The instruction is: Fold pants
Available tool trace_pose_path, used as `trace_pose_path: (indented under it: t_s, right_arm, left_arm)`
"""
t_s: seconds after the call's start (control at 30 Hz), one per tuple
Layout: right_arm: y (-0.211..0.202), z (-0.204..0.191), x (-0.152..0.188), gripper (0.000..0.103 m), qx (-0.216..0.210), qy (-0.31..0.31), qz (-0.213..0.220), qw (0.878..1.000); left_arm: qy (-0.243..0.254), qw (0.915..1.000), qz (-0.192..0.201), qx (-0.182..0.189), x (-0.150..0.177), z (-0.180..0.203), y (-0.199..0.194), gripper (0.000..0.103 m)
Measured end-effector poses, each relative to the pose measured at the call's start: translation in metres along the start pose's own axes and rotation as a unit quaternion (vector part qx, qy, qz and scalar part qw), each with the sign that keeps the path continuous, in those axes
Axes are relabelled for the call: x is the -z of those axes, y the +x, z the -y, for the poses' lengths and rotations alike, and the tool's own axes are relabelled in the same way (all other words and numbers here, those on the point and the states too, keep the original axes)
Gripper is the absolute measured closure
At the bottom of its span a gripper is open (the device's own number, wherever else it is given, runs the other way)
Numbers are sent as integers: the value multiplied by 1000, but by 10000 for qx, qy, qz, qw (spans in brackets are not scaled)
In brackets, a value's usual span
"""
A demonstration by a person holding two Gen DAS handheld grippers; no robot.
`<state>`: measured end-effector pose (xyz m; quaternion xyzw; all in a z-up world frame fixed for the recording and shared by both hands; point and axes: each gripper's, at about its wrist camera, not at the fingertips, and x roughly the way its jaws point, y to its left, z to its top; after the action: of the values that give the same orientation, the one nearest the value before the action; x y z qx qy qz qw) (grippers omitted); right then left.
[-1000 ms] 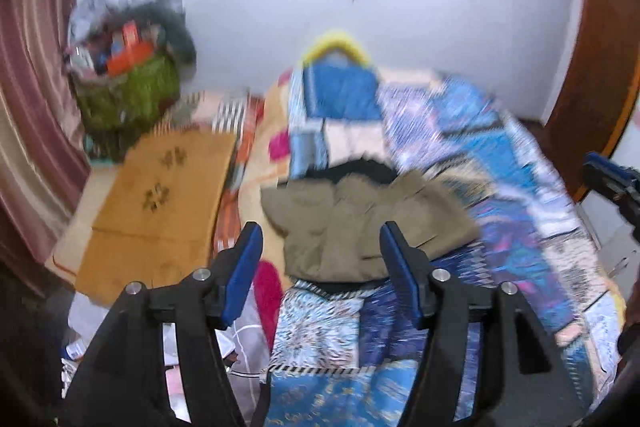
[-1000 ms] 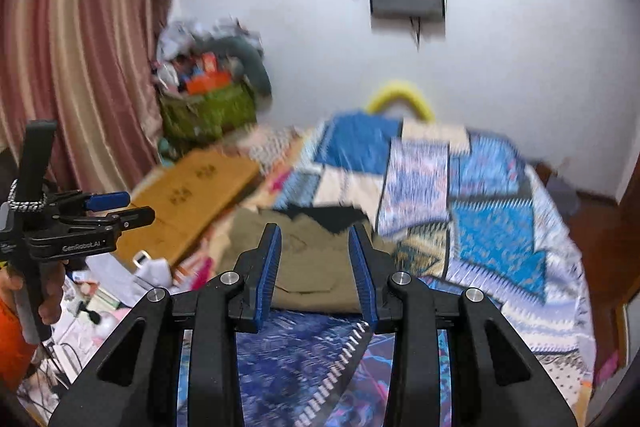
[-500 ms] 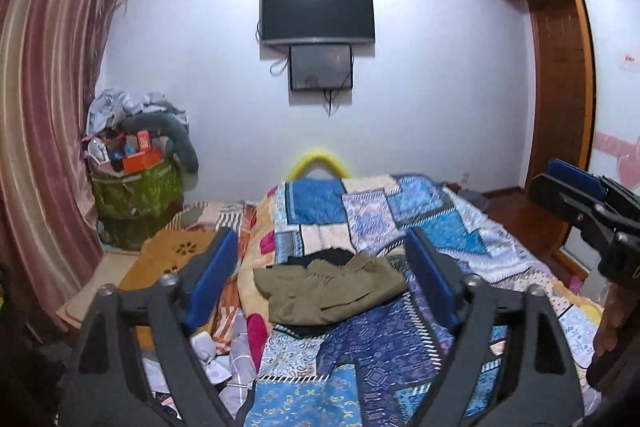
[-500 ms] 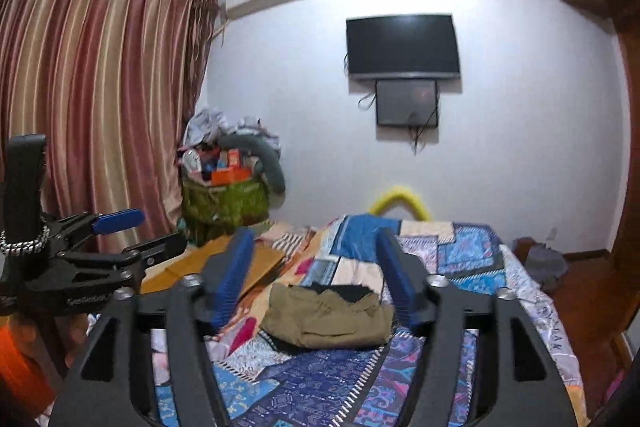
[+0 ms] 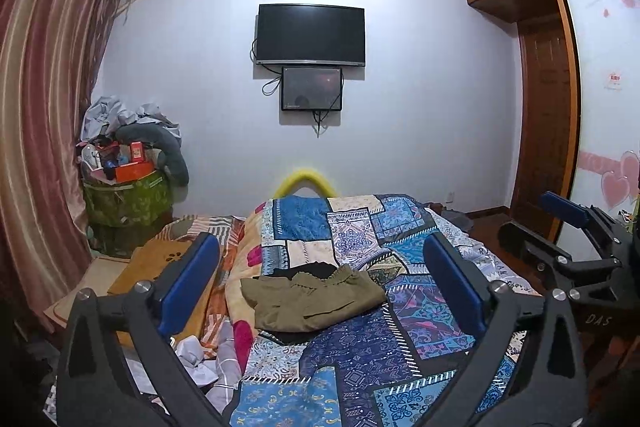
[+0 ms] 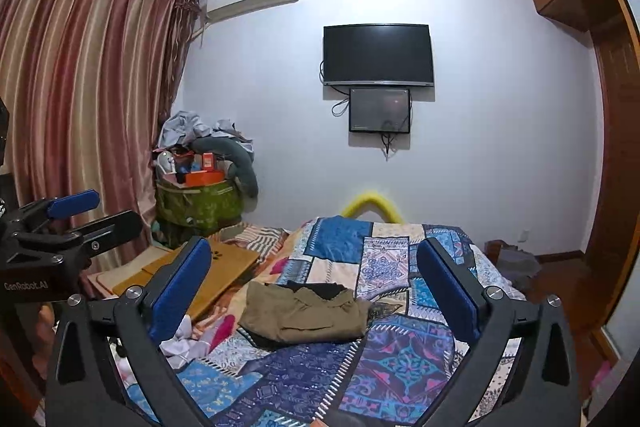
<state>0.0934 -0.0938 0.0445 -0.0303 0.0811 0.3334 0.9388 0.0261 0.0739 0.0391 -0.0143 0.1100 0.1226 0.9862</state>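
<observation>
Near the left edge of the patchwork bed [image 5: 416, 311] the olive pants [image 5: 312, 301] lie folded, both grippers, left gripper [image 5: 320, 279] and right gripper [image 6: 314, 277], empty with jaws just spread wide, so finishing well probably means squaring loose edges.

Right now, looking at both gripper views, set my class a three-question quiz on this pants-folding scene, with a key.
1. True or false: the olive pants lie folded on the patchwork quilt.
2. What sits under the pants? A) black garment B) pillow C) box
3. What does either gripper hold?

Key
1. True.
2. A, the black garment.
3. Nothing: the left gripper and right gripper both stand open, jaws just opened wide, nothing between them.
</observation>
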Motion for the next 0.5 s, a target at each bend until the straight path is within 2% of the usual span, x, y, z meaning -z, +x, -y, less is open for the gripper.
trace_pose_path:
  t_s: [0.5]
  right_arm:
    - [-13, 3, 6, 1, -77, 126, 3, 9999]
  left_arm:
    - [-67, 10000, -51, 23, 6, -2, 3, 0]
